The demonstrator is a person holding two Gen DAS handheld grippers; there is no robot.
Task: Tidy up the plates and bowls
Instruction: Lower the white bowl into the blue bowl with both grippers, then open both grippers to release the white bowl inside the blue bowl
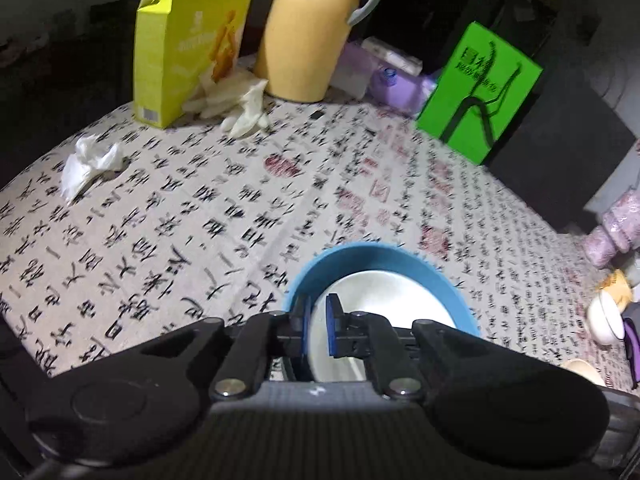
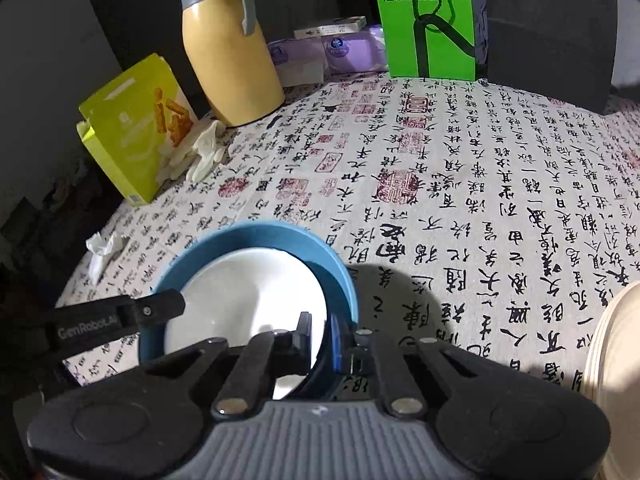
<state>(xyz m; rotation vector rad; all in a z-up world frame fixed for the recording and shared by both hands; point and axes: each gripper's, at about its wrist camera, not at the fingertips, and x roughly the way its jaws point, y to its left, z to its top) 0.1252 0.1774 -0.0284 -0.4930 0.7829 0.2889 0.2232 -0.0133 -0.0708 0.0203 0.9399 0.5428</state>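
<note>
A blue bowl point(image 1: 360, 254) point(image 2: 260, 236) rests on the calligraphy-print tablecloth point(image 2: 440, 184) with a white plate point(image 1: 392, 304) point(image 2: 248, 292) lying tilted inside it. My left gripper point(image 1: 319, 320) is shut on the near-left edge, with the white plate's rim between its blue pads. In the right wrist view one of its black fingers point(image 2: 160, 308) lies across the blue rim. My right gripper point(image 2: 320, 334) is shut on the near-right edge. The blue rim and the white plate's edge are both pinched between its jaws.
At the back stand a yellow carton point(image 2: 132, 132), pale gloves point(image 2: 200, 152), a tan jug point(image 2: 228, 60), purple packs point(image 2: 344, 52) and a green box point(image 2: 428, 20). A crumpled tissue point(image 1: 90, 162) lies left. A cream plate point(image 2: 612, 360) is at right, near a small white bowl point(image 1: 608, 320) and a patterned sleeve point(image 1: 616, 232).
</note>
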